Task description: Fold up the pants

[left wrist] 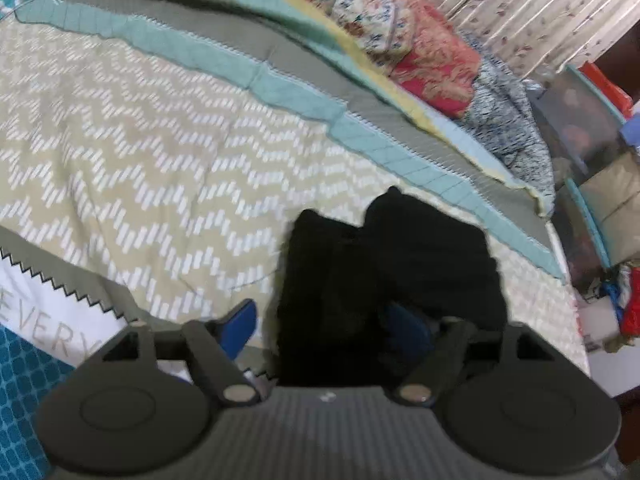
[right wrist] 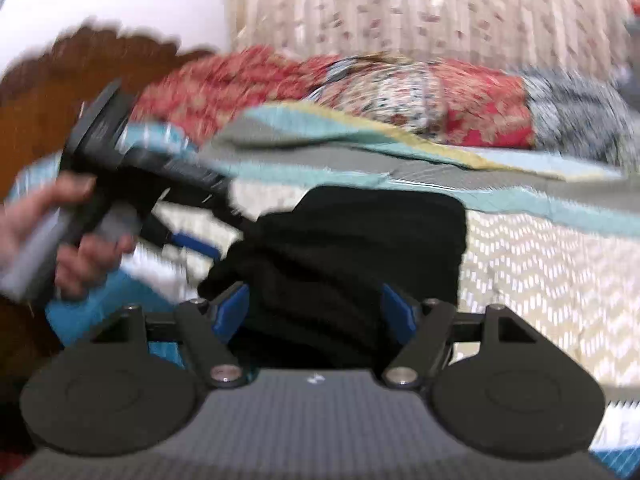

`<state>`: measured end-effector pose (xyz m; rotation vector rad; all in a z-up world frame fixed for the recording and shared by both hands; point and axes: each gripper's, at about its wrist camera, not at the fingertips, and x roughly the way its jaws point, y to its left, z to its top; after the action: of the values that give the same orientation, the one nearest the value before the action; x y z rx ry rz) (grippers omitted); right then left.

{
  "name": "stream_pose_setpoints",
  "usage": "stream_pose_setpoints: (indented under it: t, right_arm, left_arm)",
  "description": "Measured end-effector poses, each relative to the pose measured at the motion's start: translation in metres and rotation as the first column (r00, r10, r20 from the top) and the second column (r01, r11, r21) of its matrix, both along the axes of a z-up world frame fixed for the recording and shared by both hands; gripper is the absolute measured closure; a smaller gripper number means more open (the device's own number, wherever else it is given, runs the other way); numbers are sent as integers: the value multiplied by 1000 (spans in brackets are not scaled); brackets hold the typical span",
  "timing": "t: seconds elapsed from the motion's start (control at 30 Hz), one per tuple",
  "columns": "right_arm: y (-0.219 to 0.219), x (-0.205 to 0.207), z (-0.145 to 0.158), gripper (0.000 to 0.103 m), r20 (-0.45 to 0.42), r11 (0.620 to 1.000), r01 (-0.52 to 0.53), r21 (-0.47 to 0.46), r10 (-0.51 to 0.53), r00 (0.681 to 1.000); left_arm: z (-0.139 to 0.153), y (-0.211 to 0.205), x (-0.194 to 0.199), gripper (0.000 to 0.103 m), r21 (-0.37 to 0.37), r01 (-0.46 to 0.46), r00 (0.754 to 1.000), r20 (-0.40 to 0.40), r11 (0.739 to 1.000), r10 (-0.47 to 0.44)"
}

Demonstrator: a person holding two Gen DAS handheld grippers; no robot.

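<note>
Black pants (left wrist: 400, 264) lie bunched in a folded heap on the zigzag-patterned bedspread (left wrist: 140, 152). My left gripper (left wrist: 324, 320) stands open wide over the near end of the heap. Its left blue pad is clear of the cloth, and its right pad is dim against the black fabric. In the right wrist view the same pants (right wrist: 348, 248) fill the gap between the blue pads of my right gripper (right wrist: 316, 312), which is open and does not pinch them. At the left of that view a hand (right wrist: 92, 252) holds the left gripper, and one of its blue fingers (right wrist: 194, 244) is at the pants' left edge.
A teal and grey quilt border (left wrist: 280, 84) runs across the bed behind the pants. Floral pillows and bedding (left wrist: 420, 52) are piled along the far side in front of a curtain (right wrist: 400, 8). A wooden headboard (right wrist: 52, 92) stands at the left. Storage bins (left wrist: 580, 128) sit beyond the bed's right edge.
</note>
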<state>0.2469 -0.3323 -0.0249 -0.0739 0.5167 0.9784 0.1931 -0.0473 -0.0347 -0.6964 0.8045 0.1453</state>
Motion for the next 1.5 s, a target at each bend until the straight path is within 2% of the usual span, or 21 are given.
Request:
stream_pose_setpoints:
  t: [0.03, 0.1, 0.17, 0.23, 0.37, 0.5, 0.6, 0.63, 0.7, 0.8, 0.87, 1.17, 1.3, 1.5]
  right_arm:
    - [-9, 11, 0, 29, -42, 999, 21, 32, -19, 999]
    - [-24, 34, -2, 26, -159, 989, 106, 101, -89, 983]
    - [-38, 55, -11, 20, -286, 967, 222, 126, -179, 941]
    - [-48, 66, -21, 19, -376, 952, 273, 139, -204, 904]
    - [-50, 75, -42, 17, -515, 945, 301, 128, -196, 834]
    - [-33, 77, -62, 17, -612, 951, 288, 110, -163, 774]
    - [-22, 78, -82, 12, -717, 958, 254, 135, -83, 692]
    - [-19, 75, -83, 12, -711, 958, 247, 145, -72, 700]
    - [-12, 65, -78, 11, -650, 968, 210, 139, -71, 757]
    - [-4, 50, -72, 11, -574, 976, 181, 118, -82, 815]
    - [-3, 43, -72, 11, -545, 976, 183, 119, -89, 834]
    - [-4, 39, -77, 10, -537, 962, 221, 161, -102, 837]
    - [-5, 43, -78, 0, -550, 964, 194, 183, -64, 833]
    - [-4, 40, -77, 0, -541, 962, 193, 195, -58, 839]
  left_arm:
    - [3, -2, 0, 10, -3, 13, 1000, 11, 1000, -13]
    - [6, -7, 2, 5, -2, 35, 999, 22, 999, -35]
    - [5, -14, 6, 5, 13, 54, 998, 10, 998, -54]
    - [2, -22, 10, 4, 37, 75, 997, -7, 997, -74]
    - [-11, -35, 15, 4, 93, 94, 993, -81, 991, -86]
    - [-32, -36, 13, 2, 137, 92, 990, -123, 986, -75]
    - [-54, -22, 14, 0, 118, 77, 990, -129, 990, -61]
    - [-59, -19, 12, 0, 105, 78, 992, -108, 991, -66]
    - [-59, -21, 7, 0, 142, 100, 992, -84, 985, -89]
    - [-58, -26, 5, 0, 161, 94, 993, -84, 982, -82]
    - [-58, -26, 4, 0, 157, 91, 994, -78, 984, -79]
    - [-59, -26, -1, 0, 155, 89, 995, -58, 984, -81]
    - [-59, -25, -1, 0, 145, 100, 994, -63, 984, -92]
    - [-59, -23, 0, 0, 137, 111, 993, -63, 984, -103]
